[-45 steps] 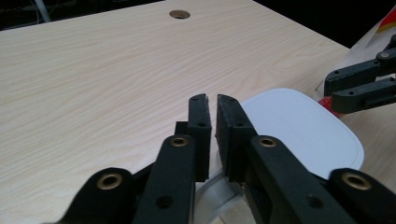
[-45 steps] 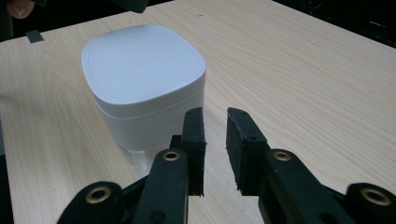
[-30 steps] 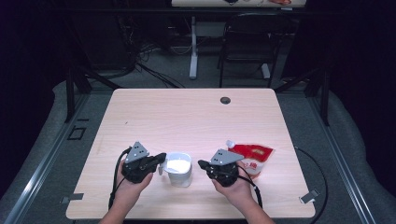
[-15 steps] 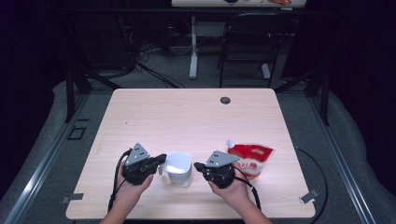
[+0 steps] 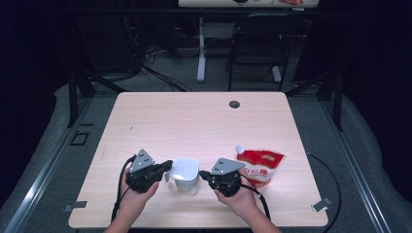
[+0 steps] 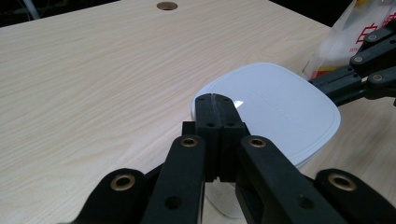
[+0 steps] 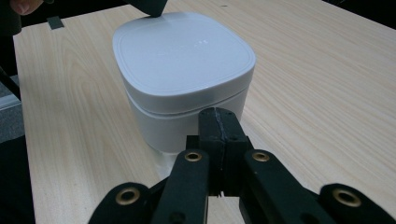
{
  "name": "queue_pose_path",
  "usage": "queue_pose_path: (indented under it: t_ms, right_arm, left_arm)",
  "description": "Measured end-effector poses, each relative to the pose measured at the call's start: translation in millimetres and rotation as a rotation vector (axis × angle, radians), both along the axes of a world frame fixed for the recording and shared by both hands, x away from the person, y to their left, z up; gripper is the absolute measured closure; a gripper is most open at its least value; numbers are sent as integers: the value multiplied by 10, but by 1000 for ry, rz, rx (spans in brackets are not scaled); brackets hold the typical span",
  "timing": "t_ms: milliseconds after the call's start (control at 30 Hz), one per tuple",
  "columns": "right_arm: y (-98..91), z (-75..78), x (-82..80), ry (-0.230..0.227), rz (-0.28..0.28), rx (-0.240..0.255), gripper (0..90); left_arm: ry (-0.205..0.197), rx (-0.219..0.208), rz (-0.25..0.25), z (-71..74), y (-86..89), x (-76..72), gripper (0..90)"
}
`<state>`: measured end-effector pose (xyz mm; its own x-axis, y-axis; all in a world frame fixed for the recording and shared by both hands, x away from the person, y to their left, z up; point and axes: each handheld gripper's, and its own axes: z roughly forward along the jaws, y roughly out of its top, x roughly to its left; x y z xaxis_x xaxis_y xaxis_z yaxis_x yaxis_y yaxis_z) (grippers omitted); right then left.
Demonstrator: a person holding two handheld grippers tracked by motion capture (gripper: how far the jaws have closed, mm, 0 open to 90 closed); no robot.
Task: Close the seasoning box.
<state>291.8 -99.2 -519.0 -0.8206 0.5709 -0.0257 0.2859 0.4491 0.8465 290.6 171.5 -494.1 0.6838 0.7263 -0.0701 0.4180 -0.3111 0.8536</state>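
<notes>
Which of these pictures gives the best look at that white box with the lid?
The right gripper view: the white box shows lid and side wall, close up. The left gripper view gives mostly its lid, partly behind the closed jaws. The high view shows it small, between the two grippers.

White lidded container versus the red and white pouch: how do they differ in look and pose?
The white container is rigid, plain and upright between both grippers; the pouch is soft, printed red and white, lying flat beyond the right gripper. The container has a flat lid, the pouch a corner spout. Both rest on the table.
</notes>
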Motion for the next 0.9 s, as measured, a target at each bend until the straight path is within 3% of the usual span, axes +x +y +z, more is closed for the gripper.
queue_pose_path:
  t_ms: [900]
  right_arm:
    - [14,26,-11,-3,3,17,900]
  left_arm:
    - [-4,-10,1,-11,-6,-11,900]
